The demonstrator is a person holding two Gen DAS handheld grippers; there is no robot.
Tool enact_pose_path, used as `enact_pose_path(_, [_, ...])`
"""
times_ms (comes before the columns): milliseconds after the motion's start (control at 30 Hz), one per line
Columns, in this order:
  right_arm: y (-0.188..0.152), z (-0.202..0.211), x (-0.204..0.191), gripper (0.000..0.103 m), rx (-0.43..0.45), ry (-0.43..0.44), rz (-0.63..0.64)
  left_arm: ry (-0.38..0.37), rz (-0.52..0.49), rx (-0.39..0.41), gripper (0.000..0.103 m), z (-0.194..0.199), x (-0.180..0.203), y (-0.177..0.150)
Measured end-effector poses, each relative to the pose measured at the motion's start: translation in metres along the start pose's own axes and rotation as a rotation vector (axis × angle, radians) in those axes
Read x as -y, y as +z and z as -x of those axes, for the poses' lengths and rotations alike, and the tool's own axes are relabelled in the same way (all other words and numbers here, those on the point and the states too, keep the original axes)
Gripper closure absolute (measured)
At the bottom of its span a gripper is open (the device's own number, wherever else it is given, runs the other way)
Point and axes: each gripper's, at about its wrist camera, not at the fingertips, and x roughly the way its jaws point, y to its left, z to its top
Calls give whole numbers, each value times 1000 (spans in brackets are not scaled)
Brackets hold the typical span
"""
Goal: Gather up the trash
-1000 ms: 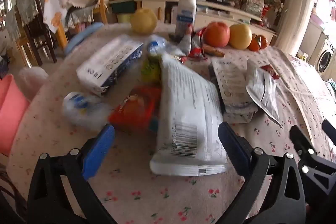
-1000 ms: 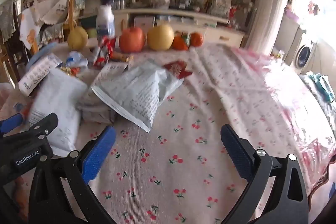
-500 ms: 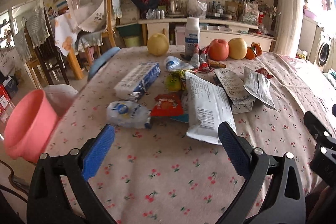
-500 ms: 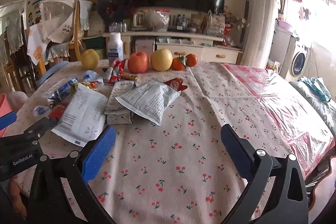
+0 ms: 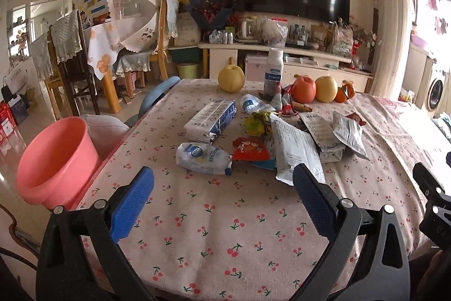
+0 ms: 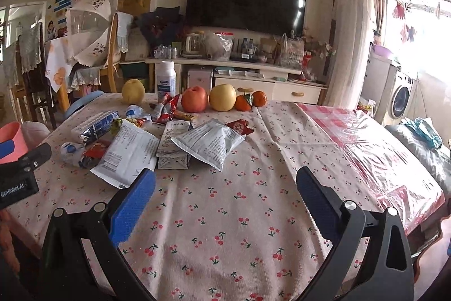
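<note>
left gripper [image 5: 222, 199] spread, empty | right gripper [image 6: 225, 199] spread, empty | white pouch [image 5: 296, 148]: light, limp, likely slick; pinch near edge | bin [image 5: 53, 157] beside table

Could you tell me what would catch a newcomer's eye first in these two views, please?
Probably the heap of crumpled wrappers, with a large white plastic packet and a white-and-blue carton, in the middle of the cherry-print tablecloth. Next, the pink plastic bucket beside the table's left edge, and the row of fruit at the far side, led by a red apple. Both grippers, left and right, hang open and empty.
</note>
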Motion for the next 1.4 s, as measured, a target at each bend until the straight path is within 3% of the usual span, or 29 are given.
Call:
enact_pose_path(933, [0, -9, 9, 4, -32, 24, -12, 5, -42, 7, 4, -4, 3, -5])
enact_pose_path(1233, [2, -25, 19, 4, -44, 82, -44, -23, -84, -31, 4, -13, 13, -5])
enact_pose_path(1400, [2, -44, 36, 4, -95, 111, -118, -86, -91, -77, 4, -20, 19, -8])
